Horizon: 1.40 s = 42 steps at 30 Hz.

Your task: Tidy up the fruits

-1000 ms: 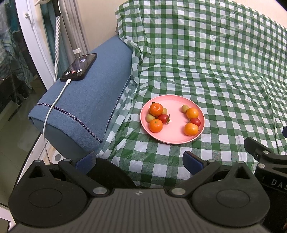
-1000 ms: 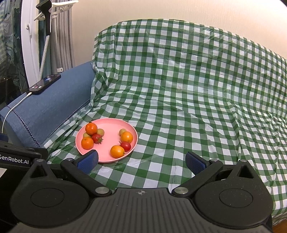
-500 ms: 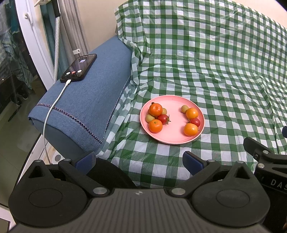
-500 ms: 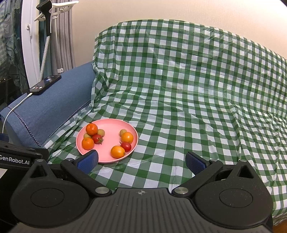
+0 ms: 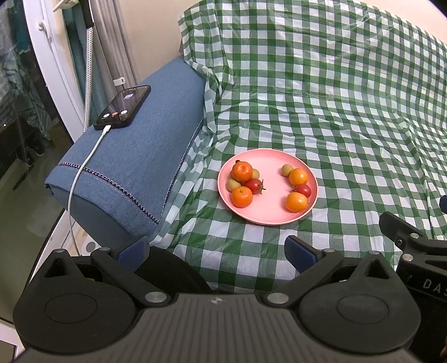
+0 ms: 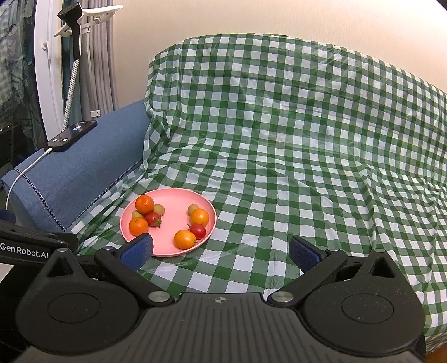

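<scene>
A home living room: a sofa (image 6: 279, 139) draped in a green-and-white checked cover, a blue armrest (image 5: 139, 156) holding a charging phone (image 5: 123, 107), grey curtains (image 6: 100, 55) and a plain cream wall (image 6: 251, 19).

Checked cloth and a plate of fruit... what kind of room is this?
Probably a living room at home. A sofa is draped in a green checked cloth, a phone charges on its blue armrest, and curtains hang by the wall.

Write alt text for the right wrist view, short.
A pink plate of small oranges, red tomatoes and pale green fruits sits on a green checked cloth, ahead and left of the open, empty right claw. A charging phone lies on a blue armrest at left.
</scene>
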Each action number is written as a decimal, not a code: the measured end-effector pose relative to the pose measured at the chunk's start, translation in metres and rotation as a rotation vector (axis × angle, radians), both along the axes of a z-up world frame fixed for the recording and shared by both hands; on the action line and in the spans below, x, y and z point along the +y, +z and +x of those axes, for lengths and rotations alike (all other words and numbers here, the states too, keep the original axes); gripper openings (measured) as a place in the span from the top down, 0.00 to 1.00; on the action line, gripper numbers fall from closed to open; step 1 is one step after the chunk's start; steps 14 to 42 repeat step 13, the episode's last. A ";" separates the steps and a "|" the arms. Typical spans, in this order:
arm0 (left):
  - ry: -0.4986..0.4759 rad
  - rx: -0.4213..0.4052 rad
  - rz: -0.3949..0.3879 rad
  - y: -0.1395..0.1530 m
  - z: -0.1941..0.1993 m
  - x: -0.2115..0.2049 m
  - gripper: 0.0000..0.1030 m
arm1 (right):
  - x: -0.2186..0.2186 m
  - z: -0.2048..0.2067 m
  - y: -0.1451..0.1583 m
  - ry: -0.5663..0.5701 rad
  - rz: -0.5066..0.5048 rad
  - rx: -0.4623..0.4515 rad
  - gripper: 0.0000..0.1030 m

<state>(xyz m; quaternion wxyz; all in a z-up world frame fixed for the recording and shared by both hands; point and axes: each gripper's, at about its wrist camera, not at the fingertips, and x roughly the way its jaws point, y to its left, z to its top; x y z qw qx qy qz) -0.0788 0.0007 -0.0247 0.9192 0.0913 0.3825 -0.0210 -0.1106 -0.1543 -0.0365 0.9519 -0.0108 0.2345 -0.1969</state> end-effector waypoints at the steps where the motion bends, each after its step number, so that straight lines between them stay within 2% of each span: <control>1: -0.002 0.000 -0.001 0.000 0.000 0.000 0.00 | 0.001 0.000 0.000 0.000 0.000 -0.001 0.01; 42: 0.008 0.004 0.007 -0.001 0.004 0.003 0.00 | 0.003 0.001 0.004 0.002 0.003 -0.002 0.01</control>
